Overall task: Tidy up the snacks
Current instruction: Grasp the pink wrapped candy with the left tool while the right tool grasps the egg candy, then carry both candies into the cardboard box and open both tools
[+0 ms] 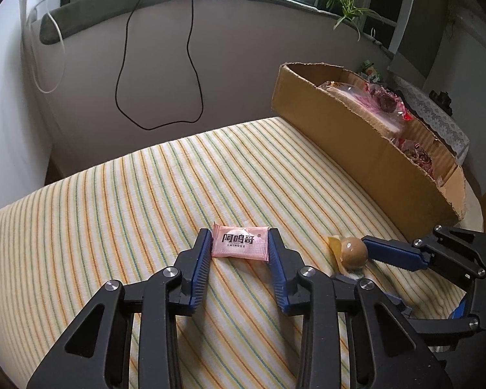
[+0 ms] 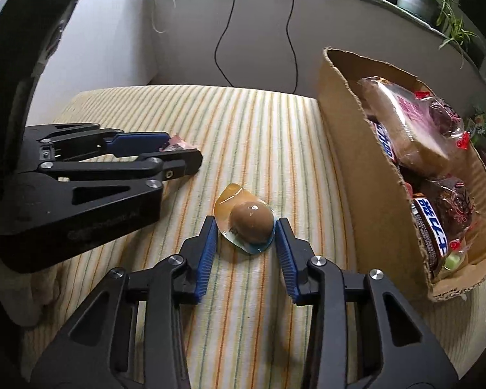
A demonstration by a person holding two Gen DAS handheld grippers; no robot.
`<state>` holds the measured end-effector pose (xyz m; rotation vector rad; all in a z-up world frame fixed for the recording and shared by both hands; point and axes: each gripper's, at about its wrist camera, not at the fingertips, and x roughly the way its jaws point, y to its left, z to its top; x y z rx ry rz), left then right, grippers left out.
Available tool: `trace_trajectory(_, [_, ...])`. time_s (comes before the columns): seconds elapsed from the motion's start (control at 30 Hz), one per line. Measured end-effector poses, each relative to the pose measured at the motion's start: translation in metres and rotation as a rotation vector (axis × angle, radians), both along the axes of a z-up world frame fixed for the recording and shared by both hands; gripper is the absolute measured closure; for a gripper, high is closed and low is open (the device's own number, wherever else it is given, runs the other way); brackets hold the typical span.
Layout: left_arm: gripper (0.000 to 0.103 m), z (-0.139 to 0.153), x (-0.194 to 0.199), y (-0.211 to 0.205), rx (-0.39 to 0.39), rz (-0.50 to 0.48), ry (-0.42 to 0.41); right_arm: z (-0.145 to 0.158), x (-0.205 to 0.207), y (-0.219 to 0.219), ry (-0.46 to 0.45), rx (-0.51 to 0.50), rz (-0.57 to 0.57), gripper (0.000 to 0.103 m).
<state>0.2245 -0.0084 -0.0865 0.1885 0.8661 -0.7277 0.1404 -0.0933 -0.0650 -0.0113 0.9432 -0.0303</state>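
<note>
Flanking glossy pink sachet [image 1: 239, 247]: ribbed blue pads [image 1: 201, 261].

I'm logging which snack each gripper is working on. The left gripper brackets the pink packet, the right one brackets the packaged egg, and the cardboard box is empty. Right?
Not quite: the cardboard box is not empty. The right wrist view shows wrapped snacks already inside it. The rest holds: the left gripper brackets the pink packet, and the right gripper brackets the packaged egg.
</note>
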Motion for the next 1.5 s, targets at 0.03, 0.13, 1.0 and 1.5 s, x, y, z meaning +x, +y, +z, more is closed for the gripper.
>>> trace_trajectory(0.03, [0.071, 0.000, 0.000, 0.000, 0.002, 0.000, 0.001, 0.000, -0.001, 0.002, -0.002, 0.005, 0.009, 0.068])
trace_trajectory(0.13, [0.072, 0.000, 0.001, -0.001, 0.010, 0.006, 0.002, 0.001, -0.004, 0.004, -0.007, 0.016, 0.036, 0.070])
trace_trajectory(1.0, [0.074, 0.039, -0.061, 0.027, 0.050, 0.216, -0.023, 0.041, -0.044, -0.022, -0.084, 0.252, 0.230, 0.073])
trace_trajectory(1.5, [0.074, 0.090, -0.101, -0.054, 0.054, 0.185, -0.113, 0.082, -0.083, -0.122, -0.179, 0.326, 0.241, 0.073])
